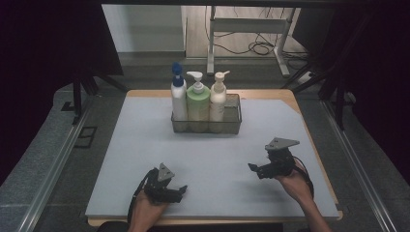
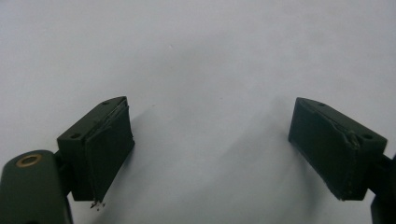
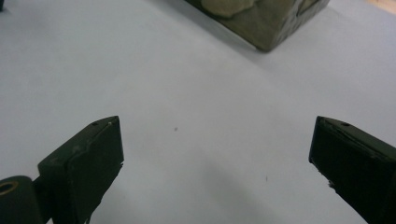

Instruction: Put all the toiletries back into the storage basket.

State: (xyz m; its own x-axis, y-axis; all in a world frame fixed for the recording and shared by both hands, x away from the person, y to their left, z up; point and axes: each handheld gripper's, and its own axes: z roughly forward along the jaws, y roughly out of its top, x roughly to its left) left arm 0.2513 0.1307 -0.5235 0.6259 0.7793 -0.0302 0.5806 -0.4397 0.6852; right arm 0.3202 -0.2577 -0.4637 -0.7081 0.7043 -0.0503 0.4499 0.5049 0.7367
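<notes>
Three pump bottles (image 1: 198, 99): stood in a wire basket (image 1: 233, 126) at 12 o'clock.
Left gripper (image 1: 175, 192): released, empty.
Right gripper (image 1: 257, 170): released, empty.
Risk: a careless reach could topple the bottles.

The wire basket (image 1: 206, 126) holding three bottles (image 1: 198, 99) stood at the far middle of the counter (image 1: 145, 145), the one obstacle. Bare mat lay open between it and both tools, and along either side.

Pale grey mat (image 1: 145, 145), green bottle (image 1: 198, 104), blue-capped white bottle (image 1: 178, 96)
</notes>
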